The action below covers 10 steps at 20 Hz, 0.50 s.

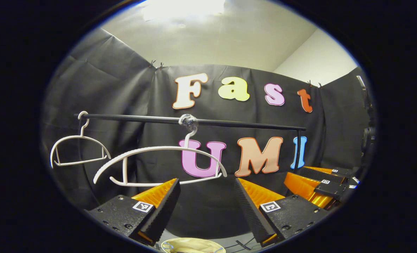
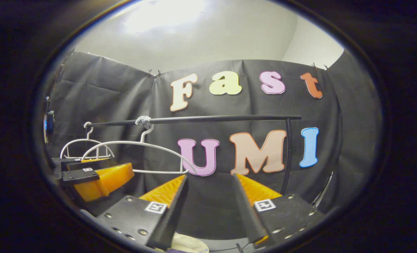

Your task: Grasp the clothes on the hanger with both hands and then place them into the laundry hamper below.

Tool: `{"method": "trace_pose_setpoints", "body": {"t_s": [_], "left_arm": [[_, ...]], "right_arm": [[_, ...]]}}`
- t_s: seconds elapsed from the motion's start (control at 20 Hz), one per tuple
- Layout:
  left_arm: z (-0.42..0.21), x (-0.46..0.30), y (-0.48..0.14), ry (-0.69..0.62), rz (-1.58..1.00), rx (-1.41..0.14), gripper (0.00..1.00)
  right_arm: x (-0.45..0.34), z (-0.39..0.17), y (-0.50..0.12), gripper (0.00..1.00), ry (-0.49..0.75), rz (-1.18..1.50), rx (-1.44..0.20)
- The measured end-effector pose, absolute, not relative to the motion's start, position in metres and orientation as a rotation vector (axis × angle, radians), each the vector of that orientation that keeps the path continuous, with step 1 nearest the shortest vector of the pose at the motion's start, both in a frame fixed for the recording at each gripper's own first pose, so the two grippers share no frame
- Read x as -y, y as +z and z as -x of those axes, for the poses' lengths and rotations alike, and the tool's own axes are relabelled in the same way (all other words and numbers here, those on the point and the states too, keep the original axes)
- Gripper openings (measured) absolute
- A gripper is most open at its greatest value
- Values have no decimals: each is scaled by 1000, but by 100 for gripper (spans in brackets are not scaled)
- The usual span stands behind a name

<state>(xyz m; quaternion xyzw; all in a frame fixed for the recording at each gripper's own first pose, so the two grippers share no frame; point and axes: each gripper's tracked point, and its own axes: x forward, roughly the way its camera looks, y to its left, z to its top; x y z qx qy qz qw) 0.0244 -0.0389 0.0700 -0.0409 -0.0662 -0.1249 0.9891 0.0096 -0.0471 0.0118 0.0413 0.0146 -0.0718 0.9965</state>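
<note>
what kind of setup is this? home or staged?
Looks staged: a recording booth rather than a home. Black cloth wall all round, a black clothes rail with two bare white hangers, both held grippers open in front of it.

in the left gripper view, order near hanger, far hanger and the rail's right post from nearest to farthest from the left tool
1. Near hanger, just above the left tool.
2. Far hanger, at the rail's left end.
3. Rail's right post, far right; close to the far hanger, roughly tied.
</note>
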Motion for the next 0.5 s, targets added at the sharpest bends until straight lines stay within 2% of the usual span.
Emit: {"method": "trace_pose_setpoints", "body": {"t_s": [0.05,0.15,0.2,0.25,0.4,0.45,0.5], "left_arm": [[-23,42,72,-254,76,139,91],[-21,46,74,-262,69,150,92],[-20,48,75,-266,66,151,92],[-20,50,75,-270,64,151,92],[-19,55,76,-281,58,154,92],[-21,58,76,-285,55,154,96],[-21,60,77,-290,54,155,92]], "right_arm": [[50,-8,13,78,-151,-79,-27],[52,-4,14,89,-161,-80,-23],[54,-2,15,100,-170,-82,-19],[56,0,16,95,-177,-84,-17],[62,5,17,95,-196,-81,-15],[64,8,18,95,-204,-79,-15],[67,9,19,98,-213,-80,-14]]}}
